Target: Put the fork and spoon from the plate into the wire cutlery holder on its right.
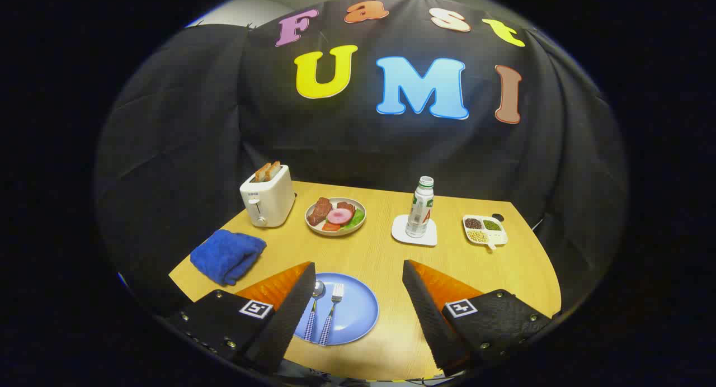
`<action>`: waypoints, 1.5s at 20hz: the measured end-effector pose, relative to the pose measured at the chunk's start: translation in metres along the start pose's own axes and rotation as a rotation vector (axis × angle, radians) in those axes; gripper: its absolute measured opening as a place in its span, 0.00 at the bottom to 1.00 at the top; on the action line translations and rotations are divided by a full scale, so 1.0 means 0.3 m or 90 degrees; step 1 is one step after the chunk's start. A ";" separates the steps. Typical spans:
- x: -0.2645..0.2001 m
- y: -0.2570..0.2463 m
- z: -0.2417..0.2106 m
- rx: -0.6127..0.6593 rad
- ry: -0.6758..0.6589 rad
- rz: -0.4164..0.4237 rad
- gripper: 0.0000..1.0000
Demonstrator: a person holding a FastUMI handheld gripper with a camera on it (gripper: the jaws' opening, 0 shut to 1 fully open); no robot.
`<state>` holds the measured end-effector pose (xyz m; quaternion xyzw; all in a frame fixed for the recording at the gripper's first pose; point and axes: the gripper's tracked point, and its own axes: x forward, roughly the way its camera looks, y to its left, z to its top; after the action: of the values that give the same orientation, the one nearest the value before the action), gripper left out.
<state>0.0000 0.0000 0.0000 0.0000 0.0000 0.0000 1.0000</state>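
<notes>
Approach over the round blue plate (355,314) on the wooden desk (386,258).
Your gripper (358,267) hovers with fingers spread wide, holding nothing. Between them, nearer the left finger, lie the spoon (314,310) and fork (332,312), side by side, long axes pointing away from you, checked handles nearest. A folded blue towel (228,255) lies leftward.

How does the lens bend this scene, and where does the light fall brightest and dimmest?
Gripper view: the fisheye curves the wooden table and its far edge; light is bright near the blue plate holding the spoon and fork, with pale glare just beyond the plate's rim; the booth wall stays dim; the open gripper looks sharp, fingers apart.
</notes>
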 end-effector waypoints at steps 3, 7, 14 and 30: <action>0.004 0.006 -0.002 0.008 0.005 0.004 0.96; 0.016 0.004 -0.040 0.002 0.031 0.001 0.96; 0.039 0.034 -0.104 0.001 0.059 0.015 0.96; 0.168 0.115 -0.324 -0.014 0.164 0.044 0.97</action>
<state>0.0504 0.0345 -0.0971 -0.0110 0.1288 0.0343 0.9910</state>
